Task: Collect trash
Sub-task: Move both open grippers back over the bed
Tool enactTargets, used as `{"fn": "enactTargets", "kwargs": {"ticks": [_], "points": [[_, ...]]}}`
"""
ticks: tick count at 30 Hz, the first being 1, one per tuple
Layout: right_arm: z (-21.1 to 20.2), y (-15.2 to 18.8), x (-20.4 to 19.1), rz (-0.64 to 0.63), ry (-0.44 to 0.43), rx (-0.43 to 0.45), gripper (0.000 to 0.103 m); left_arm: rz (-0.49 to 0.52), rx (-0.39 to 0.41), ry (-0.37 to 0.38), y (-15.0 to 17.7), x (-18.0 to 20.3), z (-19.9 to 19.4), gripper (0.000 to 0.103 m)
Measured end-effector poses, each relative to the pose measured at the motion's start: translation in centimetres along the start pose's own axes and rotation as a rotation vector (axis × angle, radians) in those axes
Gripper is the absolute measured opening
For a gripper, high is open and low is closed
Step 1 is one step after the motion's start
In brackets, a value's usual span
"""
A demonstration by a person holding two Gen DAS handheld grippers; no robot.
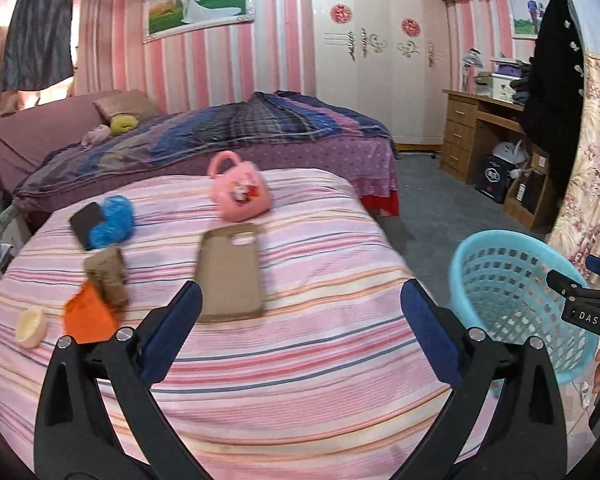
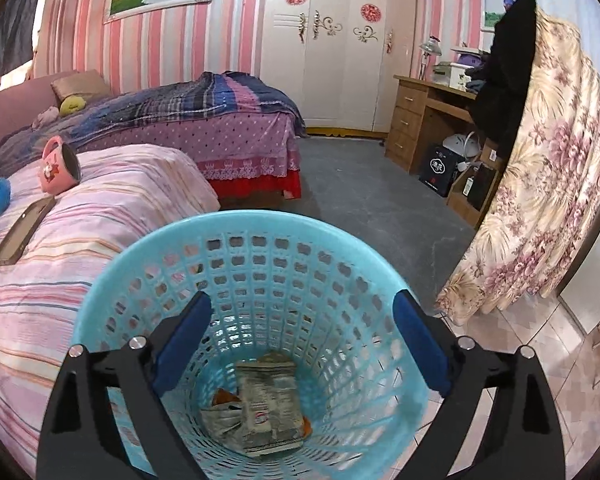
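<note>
Both grippers hold their fingers spread wide, gripping nothing. Across the lower middle of its own view, the left gripper (image 1: pixel 300 312) hovers over the striped bed (image 1: pixel 300 360), near a brown phone case (image 1: pixel 230 274). At left lie an orange wrapper (image 1: pixel 86 316), a brown crumpled bag (image 1: pixel 108 276) and a blue plastic wad (image 1: pixel 114 216). Low in its view, the right gripper (image 2: pixel 300 328) points into the blue basket (image 2: pixel 140 264), where a crumpled silver packet (image 2: pixel 268 404) lies at the bottom.

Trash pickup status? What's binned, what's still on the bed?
Binned: crumpled wrappers lie in the blue basket. In hand: nothing; the right tool is open over the basket and the left tool is open over the bed. Left: orange wrapper, brown wad, blue bag.
</note>
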State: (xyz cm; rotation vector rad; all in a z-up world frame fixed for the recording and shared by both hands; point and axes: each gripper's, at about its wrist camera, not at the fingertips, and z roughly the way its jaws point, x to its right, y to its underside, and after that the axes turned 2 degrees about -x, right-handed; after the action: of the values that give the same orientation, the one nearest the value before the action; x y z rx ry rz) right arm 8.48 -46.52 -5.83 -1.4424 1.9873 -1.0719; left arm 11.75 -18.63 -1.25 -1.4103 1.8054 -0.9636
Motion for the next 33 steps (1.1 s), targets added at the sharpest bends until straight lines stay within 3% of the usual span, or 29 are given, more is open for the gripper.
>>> {"fn": "enactTargets", "kwargs": {"ticks": [8, 21, 33], "points": [[-1.3, -1.0, -4.4, -0.051, -0.027, 0.038, 0.096, -0.022, 0.003, -0.079, 0.4, -6.0, -1.2, 0.097], [-1.5, -1.9, -12.1, -0.093, -0.097, 0.018, 0.096, -0.047, -0.004, -0.208, 1.1, -16.8, -2.2, 0.097], [-1.9, -1.4, -19.7, -0.229, -0.116, 0.015, 0.098, -0.167, -0.076, -0.225, 3.7, -24.7, -1.2, 0.097]]}}
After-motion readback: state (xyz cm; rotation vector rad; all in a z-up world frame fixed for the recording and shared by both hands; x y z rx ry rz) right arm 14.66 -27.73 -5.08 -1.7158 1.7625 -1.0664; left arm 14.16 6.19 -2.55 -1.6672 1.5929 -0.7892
